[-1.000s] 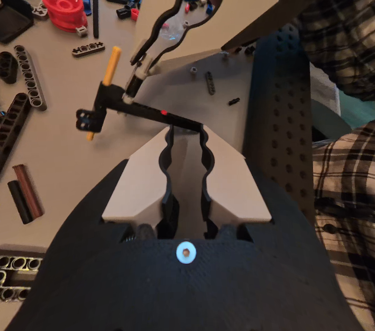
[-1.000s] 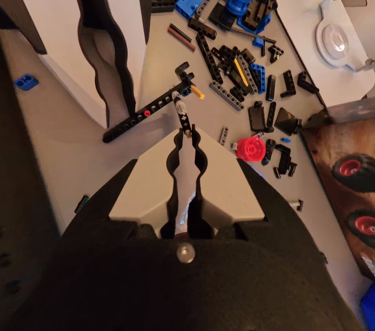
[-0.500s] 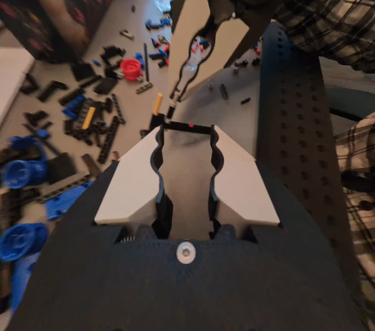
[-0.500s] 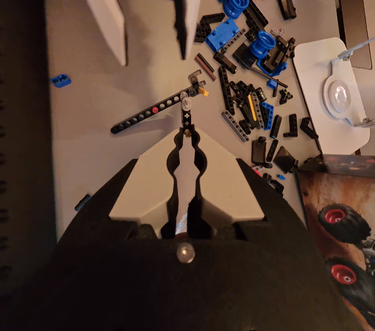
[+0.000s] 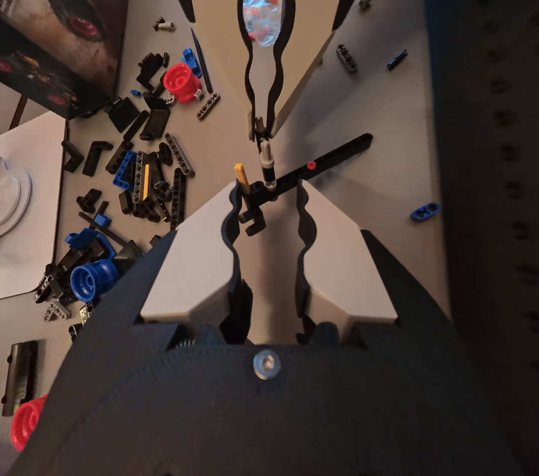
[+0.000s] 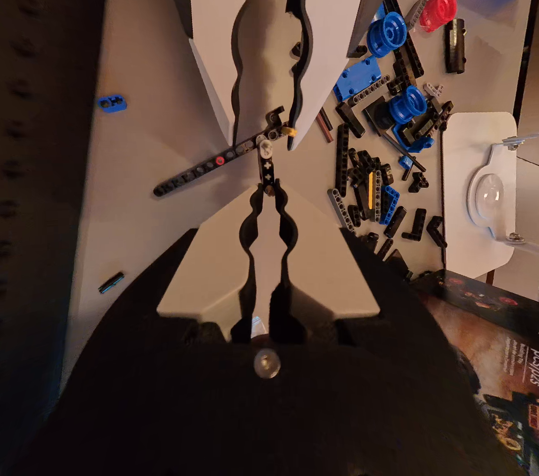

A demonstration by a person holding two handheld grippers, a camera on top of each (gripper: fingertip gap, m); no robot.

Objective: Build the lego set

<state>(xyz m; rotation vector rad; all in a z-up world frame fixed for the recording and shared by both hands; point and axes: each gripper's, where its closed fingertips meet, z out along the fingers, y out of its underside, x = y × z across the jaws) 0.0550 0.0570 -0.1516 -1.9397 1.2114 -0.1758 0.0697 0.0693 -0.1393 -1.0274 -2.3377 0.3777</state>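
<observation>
Gripping now: right tongs [image 6: 267,187] clenched on a short black link piece [image 6: 267,170] w/ white cross marks, pinched at the tips.
Blue connector: small blue 2-hole piece [image 6: 112,103] alone on the bench [image 6: 163,228], well left of the build in right wrist view.
Long beam: black holed beam [image 6: 201,169] lies flat on bench, runs diagonally, red pin [image 6: 219,160] set in one hole near its mid.
Link piece: its far end, w/ a pale grey pin [image 6: 265,147], sits on the beam near the bracket end; touching.
Bracket end: black bracket [image 5: 252,217] + yellow axle [image 5: 241,174] stuck through the beam's end, between the left tongs' fingers.
Left tongs: [image 5: 266,193] released, fingers spread wide either side of the bracket end; left finger just beside bracket, grasping nothing.
Loose parts: pile of black/grey/blue beams [image 6: 376,193], blue wheel hubs [image 6: 386,34], red hub [image 6: 437,10] on bench right of the build (right wrist view).
Set box: dark printed box [image 6: 495,345] at lower right edge.
</observation>
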